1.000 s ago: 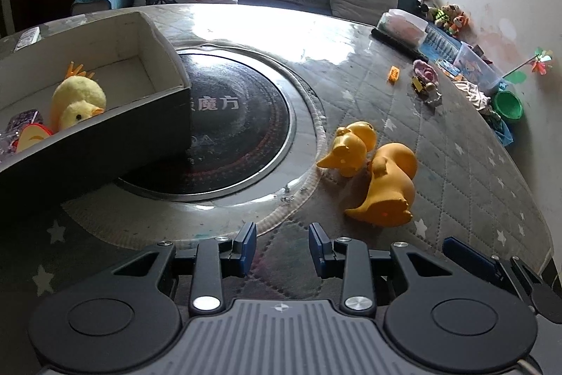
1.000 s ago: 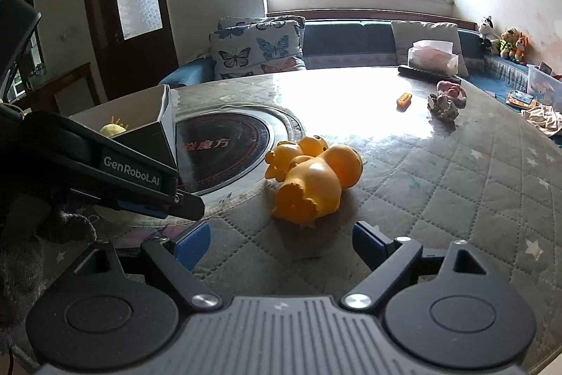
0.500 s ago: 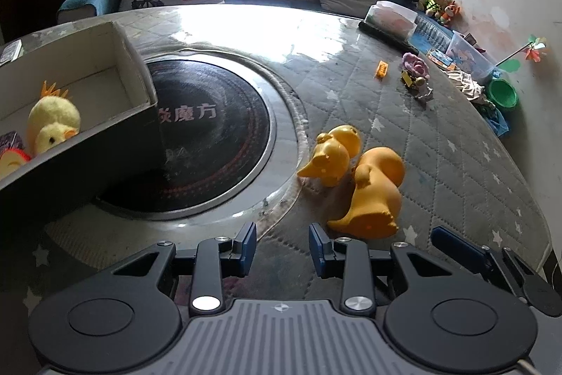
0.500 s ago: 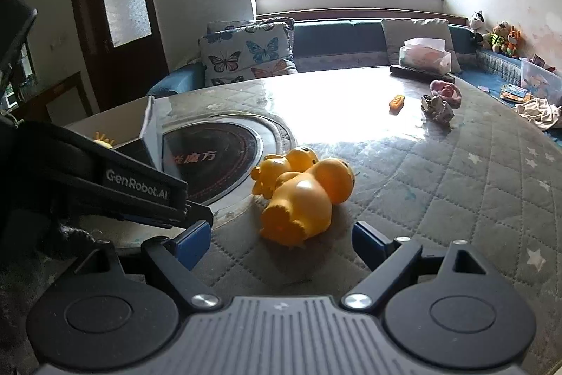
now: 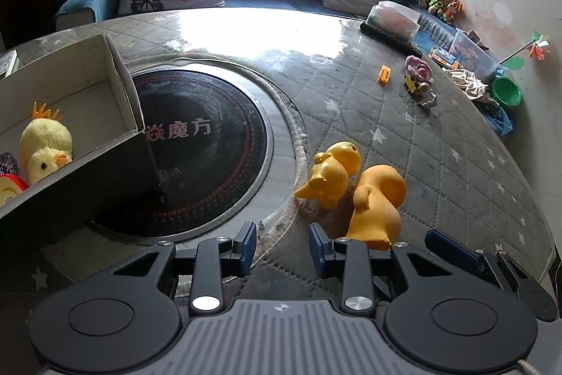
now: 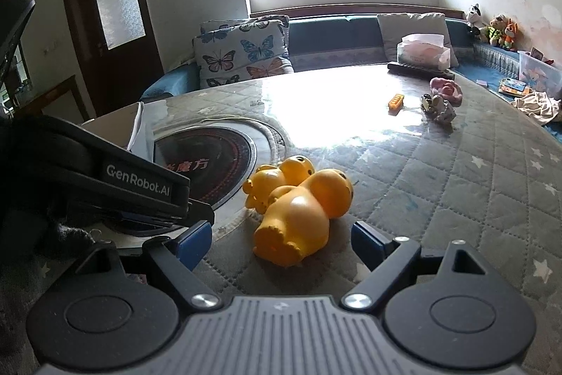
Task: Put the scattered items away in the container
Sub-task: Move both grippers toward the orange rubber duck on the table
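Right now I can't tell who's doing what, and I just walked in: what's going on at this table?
A person with a handheld gripper in each hand is tidying toys into the cardboard box. The right gripper, jaws wide open, is lined up on the larger yellow rubber duck, which lies on its side against a smaller yellow rubber duck on the quilted table cover. Neither is gripped yet. The left gripper is empty, jaws partly open. A plush chick already sits in the box.

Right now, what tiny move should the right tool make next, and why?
Probably ease the right tool forward. Its jaws stand wide open and empty, and the larger yellow duck lies on its side just ahead, still outside the box.
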Tool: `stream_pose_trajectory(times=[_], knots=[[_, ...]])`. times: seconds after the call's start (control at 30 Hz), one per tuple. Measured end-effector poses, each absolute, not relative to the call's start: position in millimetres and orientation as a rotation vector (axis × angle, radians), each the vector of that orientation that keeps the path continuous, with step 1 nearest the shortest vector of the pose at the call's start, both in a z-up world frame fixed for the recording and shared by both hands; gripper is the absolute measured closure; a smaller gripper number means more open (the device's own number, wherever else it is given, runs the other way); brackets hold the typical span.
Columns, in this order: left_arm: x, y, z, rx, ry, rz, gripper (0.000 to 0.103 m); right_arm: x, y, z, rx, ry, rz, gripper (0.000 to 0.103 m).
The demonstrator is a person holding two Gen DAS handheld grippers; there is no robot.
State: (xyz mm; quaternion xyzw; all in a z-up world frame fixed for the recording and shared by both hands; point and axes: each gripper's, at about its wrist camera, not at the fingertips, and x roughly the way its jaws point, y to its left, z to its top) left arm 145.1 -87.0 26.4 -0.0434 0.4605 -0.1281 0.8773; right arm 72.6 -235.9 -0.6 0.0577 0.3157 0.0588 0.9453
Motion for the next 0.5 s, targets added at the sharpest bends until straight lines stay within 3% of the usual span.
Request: stream_pose_trajectory(times=[0.27,0.5], knots=[[150.8,-84.6,28.9,-0.103,0.957,-0.267,0.067,79.7,-236.3,-2.8,0.138,0.650,0.112,0.016],[158.3,-84.9,33.9,-0.108,0.950,-0.270,0.067,91.2,-234.3,-9.1,0.154,0.669,0.108,0.029]])
